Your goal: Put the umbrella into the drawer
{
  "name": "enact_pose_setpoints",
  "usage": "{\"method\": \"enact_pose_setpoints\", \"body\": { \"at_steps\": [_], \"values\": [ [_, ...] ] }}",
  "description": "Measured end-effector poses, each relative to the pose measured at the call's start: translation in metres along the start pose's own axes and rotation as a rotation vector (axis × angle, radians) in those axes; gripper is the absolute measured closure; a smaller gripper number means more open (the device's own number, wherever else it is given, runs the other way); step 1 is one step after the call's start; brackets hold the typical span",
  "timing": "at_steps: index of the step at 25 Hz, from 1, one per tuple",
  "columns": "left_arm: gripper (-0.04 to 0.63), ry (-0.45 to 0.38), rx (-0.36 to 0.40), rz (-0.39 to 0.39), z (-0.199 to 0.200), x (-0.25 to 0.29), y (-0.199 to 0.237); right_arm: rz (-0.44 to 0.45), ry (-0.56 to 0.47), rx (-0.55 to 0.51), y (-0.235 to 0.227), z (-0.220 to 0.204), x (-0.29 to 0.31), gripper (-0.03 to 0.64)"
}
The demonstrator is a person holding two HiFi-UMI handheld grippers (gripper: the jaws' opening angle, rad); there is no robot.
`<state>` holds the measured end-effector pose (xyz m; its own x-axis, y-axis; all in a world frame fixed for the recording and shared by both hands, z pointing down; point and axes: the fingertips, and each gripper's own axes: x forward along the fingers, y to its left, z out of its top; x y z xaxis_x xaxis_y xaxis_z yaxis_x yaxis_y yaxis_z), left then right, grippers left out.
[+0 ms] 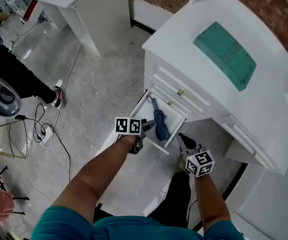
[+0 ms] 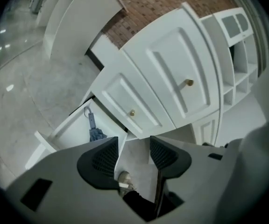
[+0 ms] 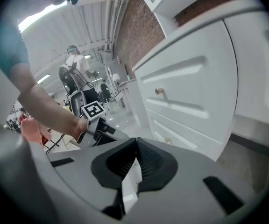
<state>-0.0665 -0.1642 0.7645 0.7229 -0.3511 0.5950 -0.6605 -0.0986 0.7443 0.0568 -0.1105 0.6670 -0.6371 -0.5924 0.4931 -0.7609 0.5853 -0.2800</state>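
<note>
Blue umbrella (image 1: 160, 124) lies in open white drawer (image 1: 143, 110); left jaws spread, right jaws together.

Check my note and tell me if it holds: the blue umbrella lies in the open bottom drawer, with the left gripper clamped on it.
Wrong on the grip. The left gripper holds nothing: its jaws stand apart with only floor between them, as the left gripper view shows. The blue umbrella does lie in the open bottom drawer.
</note>
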Motion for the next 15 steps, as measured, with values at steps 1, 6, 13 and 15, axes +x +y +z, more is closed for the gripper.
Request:
{"method": "enact_pose_setpoints", "body": {
  "at_steps": [1,6,13,15],
  "values": [
    [0.385,-0.001,0.060,-0.001,0.002,-0.018,-0.011,-0.004,-0.005,-0.001,0.007,0.012,-0.009,0.594],
    [0.540,-0.061,0.454,-0.004,0.003,-0.118,-0.080,0.007,-0.019,-0.045,0.049,0.075,-0.049,0.594],
    [0.580,-0.168,0.633,-0.067,0.003,-0.200,-0.176,0.040,-0.056,-0.088,0.058,0.144,-0.113,0.594],
    [0.580,-0.168,0.695,-0.045,0.013,-0.201,-0.198,0.073,-0.059,-0.114,0.046,0.156,-0.129,0.594]
  ]
}}
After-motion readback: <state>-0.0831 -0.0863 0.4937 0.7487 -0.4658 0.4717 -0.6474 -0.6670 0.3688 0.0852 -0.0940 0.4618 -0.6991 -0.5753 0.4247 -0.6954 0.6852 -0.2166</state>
